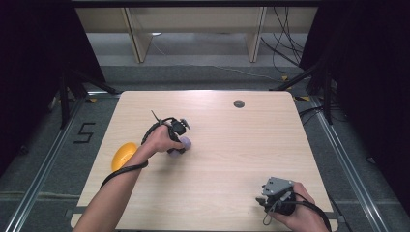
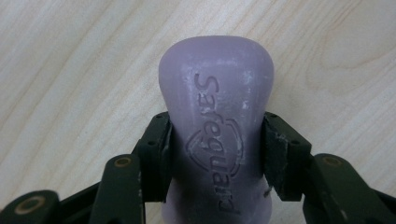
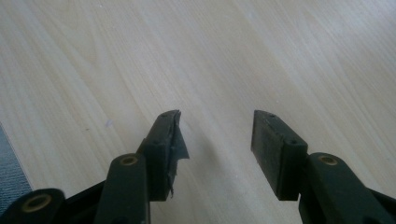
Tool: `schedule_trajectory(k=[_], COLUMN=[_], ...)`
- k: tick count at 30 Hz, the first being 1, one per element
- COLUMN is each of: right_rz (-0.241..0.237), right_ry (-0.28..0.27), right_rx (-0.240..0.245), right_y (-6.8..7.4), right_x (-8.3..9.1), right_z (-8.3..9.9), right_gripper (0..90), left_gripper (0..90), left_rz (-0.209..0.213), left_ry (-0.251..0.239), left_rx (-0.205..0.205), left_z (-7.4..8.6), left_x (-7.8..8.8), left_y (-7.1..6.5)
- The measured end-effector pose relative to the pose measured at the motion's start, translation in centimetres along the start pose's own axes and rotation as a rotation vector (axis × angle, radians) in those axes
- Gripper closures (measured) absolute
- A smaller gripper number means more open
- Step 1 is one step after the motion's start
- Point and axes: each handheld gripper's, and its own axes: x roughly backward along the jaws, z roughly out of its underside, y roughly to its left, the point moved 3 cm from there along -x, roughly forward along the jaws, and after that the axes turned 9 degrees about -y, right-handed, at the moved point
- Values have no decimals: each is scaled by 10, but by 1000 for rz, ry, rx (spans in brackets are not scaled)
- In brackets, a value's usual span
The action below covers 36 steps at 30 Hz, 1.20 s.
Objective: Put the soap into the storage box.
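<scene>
Left gripper (image 2: 215, 154) clamps a purple soap bar (image 2: 215, 116) by its narrow waist, both pads pressed to the bar's sides, its rounded end jutting out ahead of the jaws over the table (image 2: 70, 70). So the grasp looks done; lifting and placing remain. Right gripper (image 3: 217, 135) hangs with jaws parted and nothing between them. A yellow object (image 1: 124, 155) lies behind the left wrist.

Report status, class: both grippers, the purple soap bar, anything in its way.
Left gripper shut on purple soap bar, on the table. Right gripper open, empty, near table edge. Yellow object left of the soap, apart; nothing obstructing.
</scene>
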Motion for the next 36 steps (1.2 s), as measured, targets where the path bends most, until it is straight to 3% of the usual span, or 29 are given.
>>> schedule_trajectory(k=[2,4,9,14,18,20,22,23,25,26,30,31,32,33,36], right_rz=[2,4,2,7,2,1,2,-1,1,2,0,4,0,5,0], right_ry=[-4,-6,-5,-9,-6,-7,-8,-6,-8,-8,-4,-9,-4,-12,-27], right_rx=[-2,-3,-5,-8,-5,-5,-5,-5,-5,-4,-7,-5,-6,-7,-9], right_y=[0,0,0,0,0,0,0,0,0,0,0,0,0,0,-1], right_x=[0,0,0,-1,0,0,0,0,0,0,0,0,0,0,-1], right_z=[0,0,0,0,0,0,0,0,0,0,0,0,0,0,0], right_gripper=[523,523,523,523,522,522,522,522,522,522,521,521,521,521,521], left_gripper=[491,491,492,492,492,492,492,492,492,492,493,493,493,492,492], left_rz=[-18,-23,-45,-13,-17,-17,-15,-11,-12,-13,-18,-15,-7,12,19], left_ry=[-4,13,-12,-34,-32,-63,-67,-72,-77,-83,-107,-119,-137,-155,-173], left_rx=[48,61,109,128,140,180,167,204,206,187,200,210,246,211,217], left_z=[0,-1,0,0,-1,-2,-2,-2,-2,-2,-1,-1,-1,0,1], left_x=[-1,0,0,1,6,9,10,11,12,12,15,15,15,18,21], left_y=[-2,-3,-7,-10,-8,-8,-7,-9,-10,-8,-7,-8,-11,-8,-6])
